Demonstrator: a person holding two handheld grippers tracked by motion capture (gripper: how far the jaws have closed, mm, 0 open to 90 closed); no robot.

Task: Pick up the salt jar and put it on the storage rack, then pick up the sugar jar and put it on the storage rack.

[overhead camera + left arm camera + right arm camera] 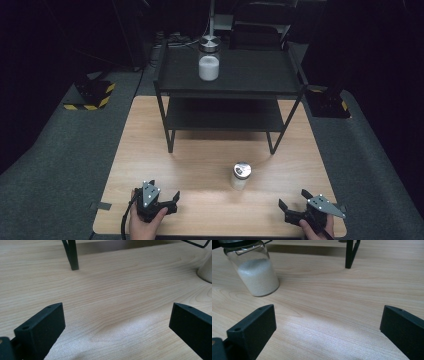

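A small glass jar (241,175) with a metal lid, partly full of white powder, stands on the wooden table (200,165) in front of a black two-tier rack (227,95). A second, larger jar (209,58) of white powder sits on the rack's top shelf. My left gripper (164,192) rests open near the front left of the table, its jaws spread wide over bare wood (112,315). My right gripper (294,198) sits open at the front right. The small jar (254,271) stands ahead and to the left of its jaws, apart from them.
The rack's front legs (170,142) stand on the table behind the small jar; one leg (72,255) shows ahead of the left gripper, another (350,253) ahead of the right. Grey carpet (60,165) surrounds the table. Yellow-black striped bases (92,97) stand at the back.
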